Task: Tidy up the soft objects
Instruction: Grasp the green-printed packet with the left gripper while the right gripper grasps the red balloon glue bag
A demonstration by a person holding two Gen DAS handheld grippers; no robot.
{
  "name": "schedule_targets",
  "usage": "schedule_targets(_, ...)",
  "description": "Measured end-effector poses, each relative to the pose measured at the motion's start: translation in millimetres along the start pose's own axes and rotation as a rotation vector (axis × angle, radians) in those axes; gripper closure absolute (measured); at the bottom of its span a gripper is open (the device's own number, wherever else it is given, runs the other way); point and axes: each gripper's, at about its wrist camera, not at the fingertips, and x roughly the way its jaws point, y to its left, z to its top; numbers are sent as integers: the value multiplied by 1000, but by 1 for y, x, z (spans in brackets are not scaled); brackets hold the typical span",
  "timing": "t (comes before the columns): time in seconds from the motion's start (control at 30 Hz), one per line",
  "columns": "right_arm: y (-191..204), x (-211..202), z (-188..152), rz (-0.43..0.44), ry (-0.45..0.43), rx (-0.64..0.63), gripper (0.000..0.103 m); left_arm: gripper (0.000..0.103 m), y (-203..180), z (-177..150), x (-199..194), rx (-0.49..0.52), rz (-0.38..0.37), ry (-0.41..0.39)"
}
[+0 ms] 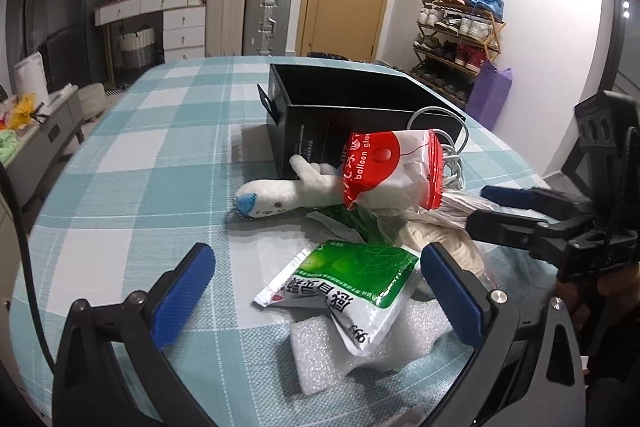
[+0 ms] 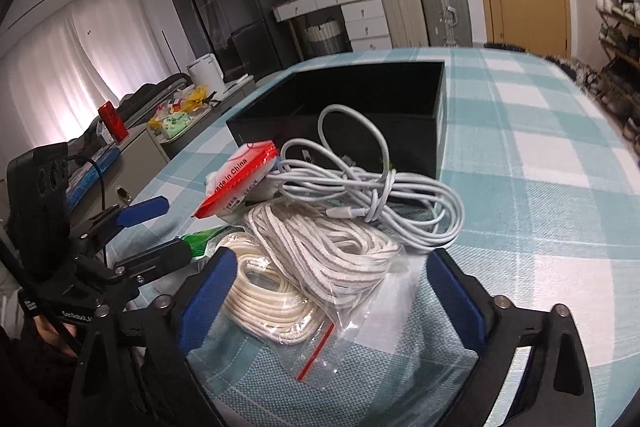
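Both tools tilt down over a heap of soft things on the checked table. The left tool [image 1: 316,291] stands wide, its blue fingers flanking a green packet [image 1: 352,281] that lies on white foam [image 1: 320,355], touching neither. The right tool [image 2: 332,291] is also wide, with nothing gripped; between its fingers lies a clear bag of white rope [image 2: 320,267], its lower end cut off behind the tool's frame. A grey cable [image 2: 372,195] rests on the rope, against the black box [image 2: 360,95]. A red-and-white packet [image 1: 394,163] half hides a white plush toy [image 1: 288,193].
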Motion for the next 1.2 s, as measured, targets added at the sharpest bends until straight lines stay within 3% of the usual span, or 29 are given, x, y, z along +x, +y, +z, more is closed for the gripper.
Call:
schedule_targets(0.23, -5, 13, 6, 31, 51, 36, 15, 0, 2, 1, 11, 6, -36, 45)
schedule_targets(0.53, -9, 31, 14, -10, 82, 1, 15, 3, 3, -4, 20, 5, -76, 106)
schedule_targets(0.7, -6, 29, 15, 29, 60, 25, 16, 24, -5, -6, 18, 55, -57, 107)
schedule_targets(0.9, -5, 20, 9, 61, 23, 32, 28, 39, -6, -5, 13, 57, -59, 94)
schedule_targets(1.07, -4, 12, 3, 51, 16, 6, 32, 43, -4, -4, 7, 56, -43, 69)
schedule_targets(1.2, 5, -3, -1, -11, -22, -54, 32, 44, -1, -2, 3, 43, -35, 52)
